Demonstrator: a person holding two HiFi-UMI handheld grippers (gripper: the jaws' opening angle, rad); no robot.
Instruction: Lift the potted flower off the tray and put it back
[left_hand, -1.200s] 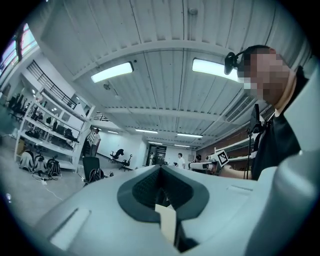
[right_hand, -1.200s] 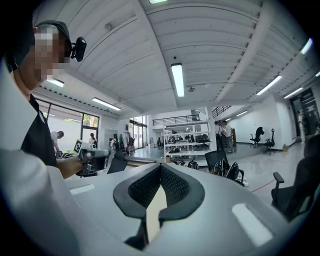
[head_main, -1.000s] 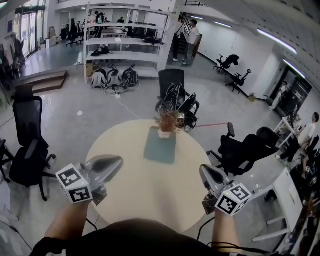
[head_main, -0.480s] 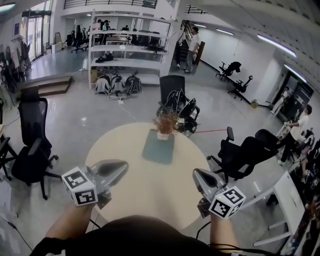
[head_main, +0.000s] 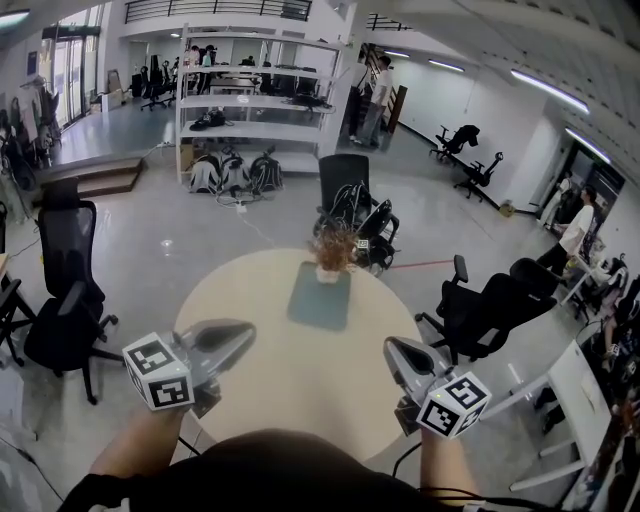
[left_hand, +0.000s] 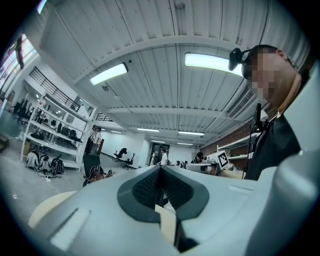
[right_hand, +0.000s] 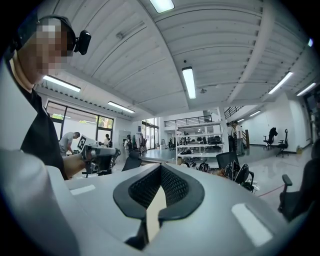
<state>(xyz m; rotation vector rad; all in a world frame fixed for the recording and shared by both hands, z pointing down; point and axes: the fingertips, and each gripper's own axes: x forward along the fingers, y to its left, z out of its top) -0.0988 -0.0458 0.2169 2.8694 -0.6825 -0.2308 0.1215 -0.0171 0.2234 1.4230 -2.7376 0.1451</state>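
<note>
Tiny potted flower (head_main: 336, 250) indistinct; table (head_main: 300, 370) near edge hidden.

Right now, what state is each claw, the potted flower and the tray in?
left claw: shut, empty
right claw: shut, empty
potted flower: upright at the far end of the tray, untouched
tray: flat on the table, neither claw near it

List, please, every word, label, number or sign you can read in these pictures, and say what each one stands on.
No readable words or numbers in any view.
Left tool, left marker cube: black-and-white square patterns only, no letters.
Right tool, right marker cube: the same.
Shelving at the back: any print too small to read.
</note>
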